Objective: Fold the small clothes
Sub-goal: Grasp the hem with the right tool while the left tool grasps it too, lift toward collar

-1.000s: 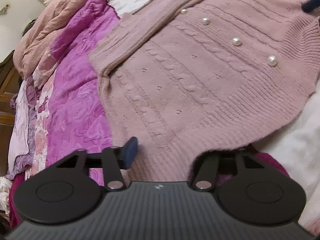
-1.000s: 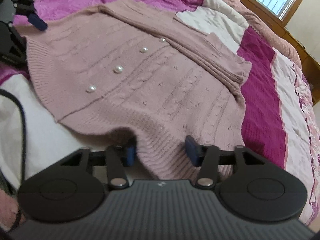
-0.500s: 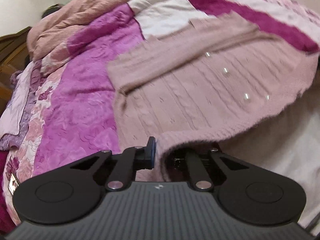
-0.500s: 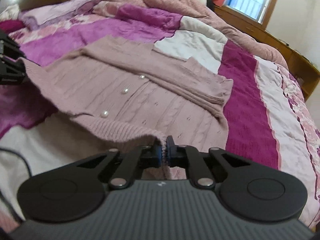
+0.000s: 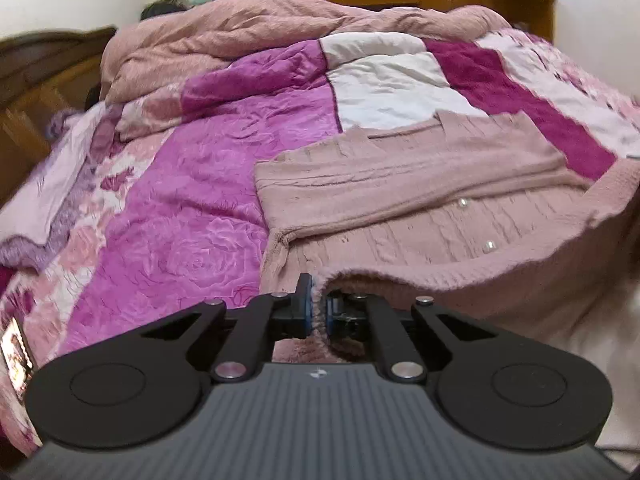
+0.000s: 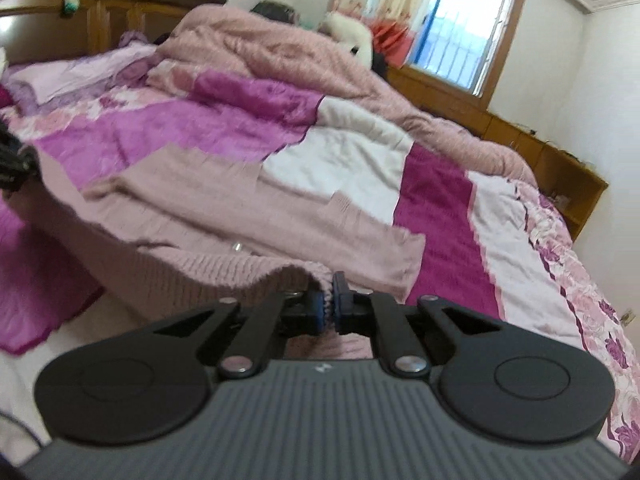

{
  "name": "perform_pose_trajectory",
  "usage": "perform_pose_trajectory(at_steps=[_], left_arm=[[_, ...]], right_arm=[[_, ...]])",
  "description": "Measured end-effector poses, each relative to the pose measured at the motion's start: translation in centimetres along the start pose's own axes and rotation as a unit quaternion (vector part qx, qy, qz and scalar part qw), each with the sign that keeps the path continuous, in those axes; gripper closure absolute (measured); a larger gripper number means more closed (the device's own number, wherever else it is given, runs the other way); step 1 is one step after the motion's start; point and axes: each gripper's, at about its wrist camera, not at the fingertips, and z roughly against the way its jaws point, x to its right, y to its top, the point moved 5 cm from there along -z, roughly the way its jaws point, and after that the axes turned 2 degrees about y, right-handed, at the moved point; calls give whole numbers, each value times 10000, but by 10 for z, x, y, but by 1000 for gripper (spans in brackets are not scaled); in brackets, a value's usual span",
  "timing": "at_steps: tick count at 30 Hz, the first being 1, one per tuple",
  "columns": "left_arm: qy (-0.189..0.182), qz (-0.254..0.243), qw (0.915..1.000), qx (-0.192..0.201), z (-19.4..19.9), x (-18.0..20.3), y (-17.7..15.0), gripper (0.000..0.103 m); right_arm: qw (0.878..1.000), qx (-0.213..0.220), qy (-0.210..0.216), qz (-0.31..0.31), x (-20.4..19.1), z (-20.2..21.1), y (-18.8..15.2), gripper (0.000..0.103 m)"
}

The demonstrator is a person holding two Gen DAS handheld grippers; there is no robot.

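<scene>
A dusty-pink knit cardigan with pearl buttons lies on the bed, sleeves folded across its upper part. My left gripper is shut on the hem's left corner and holds it lifted off the bed. My right gripper is shut on the hem's right corner of the cardigan, also lifted. The raised hem hangs as a band between both grippers. The left gripper shows at the left edge of the right wrist view.
The bed is covered by a patchwork quilt in magenta, white and floral pink. A bunched pink duvet lies at the far side. A wooden headboard and wooden shelf border the bed.
Both grippers closed on the hem corners and lifted them up off the bed. The hem now rises toward the cardigan's upper part and the views tilt up.
</scene>
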Motion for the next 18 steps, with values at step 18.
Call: perform_pose_trajectory(at_steps=[18], left_arm=[[225,771,9955,500,-47,-24,104,96]], right_arm=[[9963,735,-416,123,19,-56,72,96]])
